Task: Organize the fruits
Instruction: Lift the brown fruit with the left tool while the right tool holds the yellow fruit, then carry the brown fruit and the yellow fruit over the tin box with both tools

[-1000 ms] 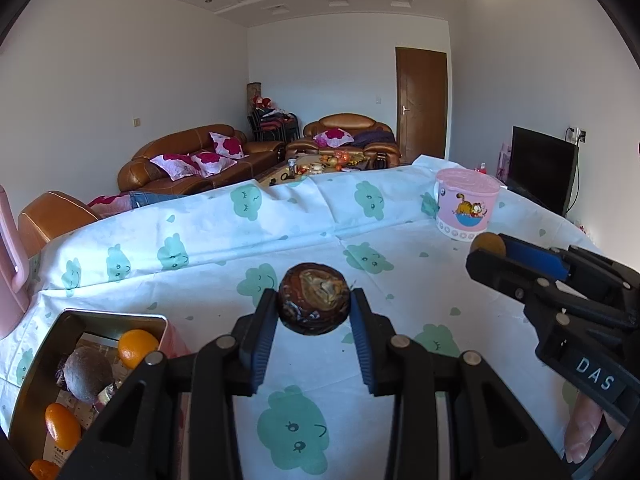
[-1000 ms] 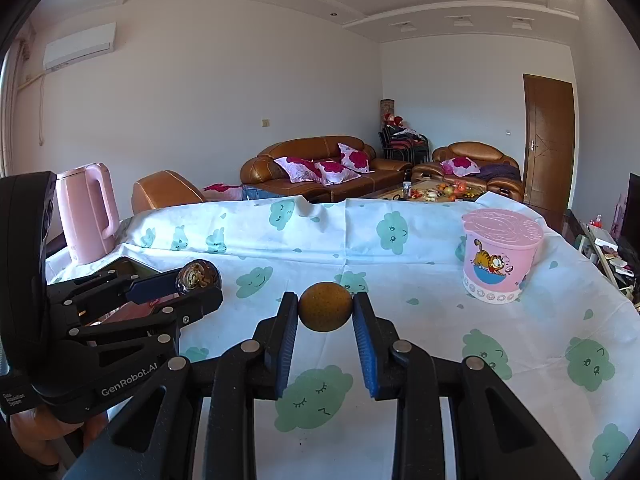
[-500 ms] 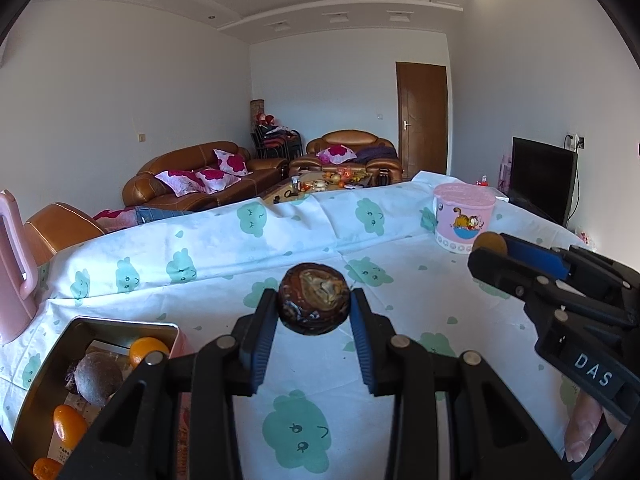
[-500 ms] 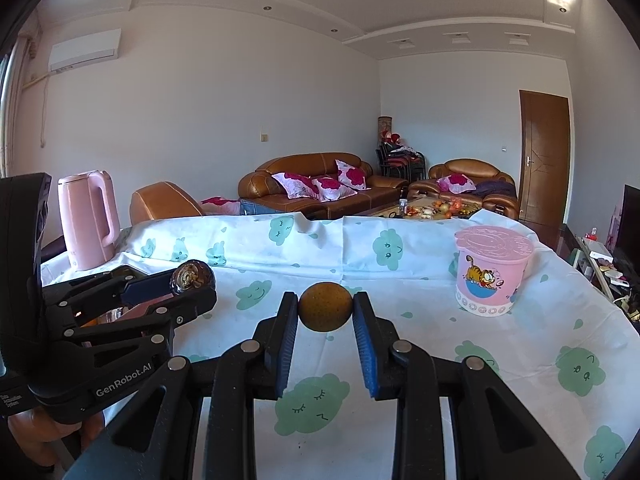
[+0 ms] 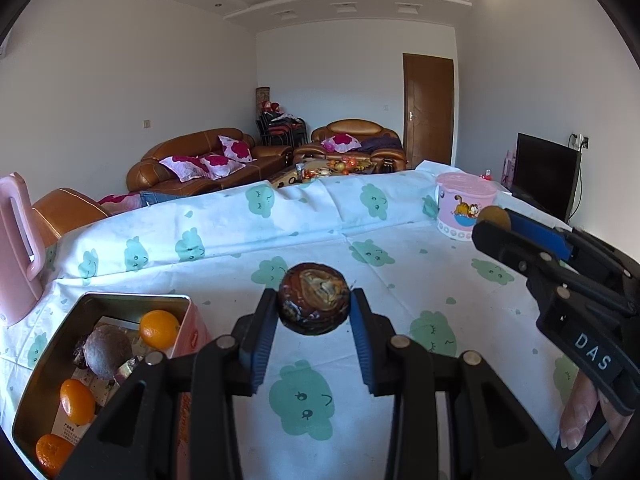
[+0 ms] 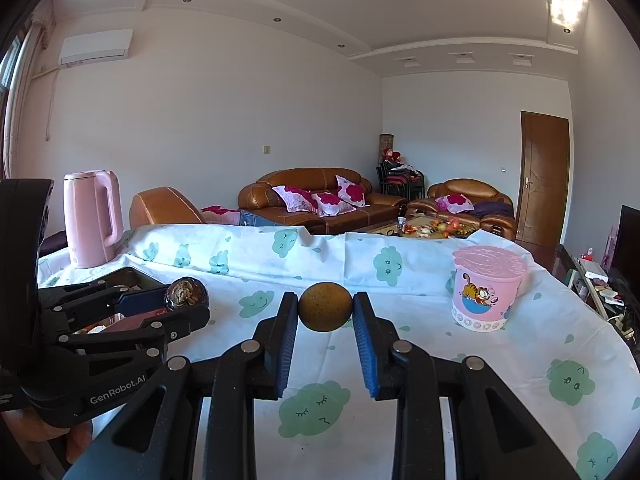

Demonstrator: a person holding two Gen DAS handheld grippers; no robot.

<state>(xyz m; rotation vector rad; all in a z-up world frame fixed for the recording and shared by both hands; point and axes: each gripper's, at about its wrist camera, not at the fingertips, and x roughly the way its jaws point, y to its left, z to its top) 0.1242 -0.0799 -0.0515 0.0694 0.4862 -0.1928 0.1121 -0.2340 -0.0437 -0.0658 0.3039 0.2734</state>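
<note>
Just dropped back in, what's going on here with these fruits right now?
A person holds a gripper in each hand above the cloud-print tablecloth. The left gripper is shut on a dark brown mottled round fruit, and the right gripper is shut on a smaller yellowish-brown round fruit. The metal tin at the left holds oranges and a dull brown fruit. Neither held fruit is placed yet.

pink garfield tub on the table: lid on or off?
On. The pink tub stands upright on the tablecloth with its pink lid seated across the top in both views; what it holds cannot be told.
</note>
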